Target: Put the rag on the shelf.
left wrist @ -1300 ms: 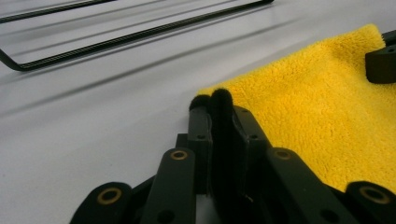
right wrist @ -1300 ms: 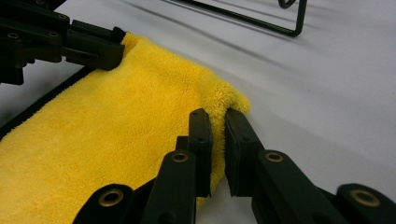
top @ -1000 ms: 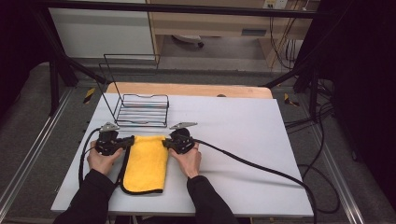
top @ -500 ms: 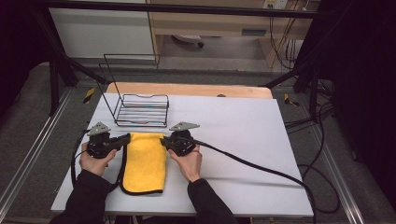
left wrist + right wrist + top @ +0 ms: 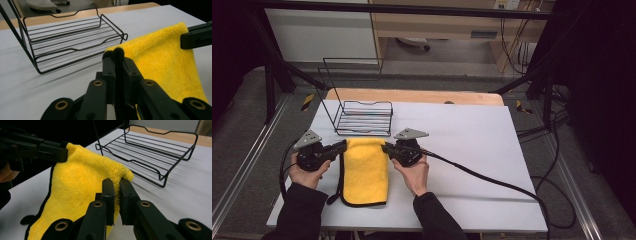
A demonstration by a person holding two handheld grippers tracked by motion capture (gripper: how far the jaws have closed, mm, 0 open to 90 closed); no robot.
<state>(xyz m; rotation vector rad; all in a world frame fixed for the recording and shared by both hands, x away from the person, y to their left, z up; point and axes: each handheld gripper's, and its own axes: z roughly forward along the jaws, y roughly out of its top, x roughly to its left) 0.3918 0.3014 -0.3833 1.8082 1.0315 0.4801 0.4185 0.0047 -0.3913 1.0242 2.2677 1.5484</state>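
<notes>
Pinching yellow towel (image 5: 364,170) corners, left gripper (image 5: 343,146) and right gripper (image 5: 385,148).

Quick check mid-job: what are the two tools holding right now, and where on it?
Both grip the yellow towel at its far edge, nearest the wire rack: the left tool pinches the far left corner, the right tool the far right corner.

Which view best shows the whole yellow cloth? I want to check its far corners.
The high view: the yellow cloth lies whole, left gripper and right gripper pinching its far corners. Each gripper view shows one corner close, the near end cropped.
</notes>
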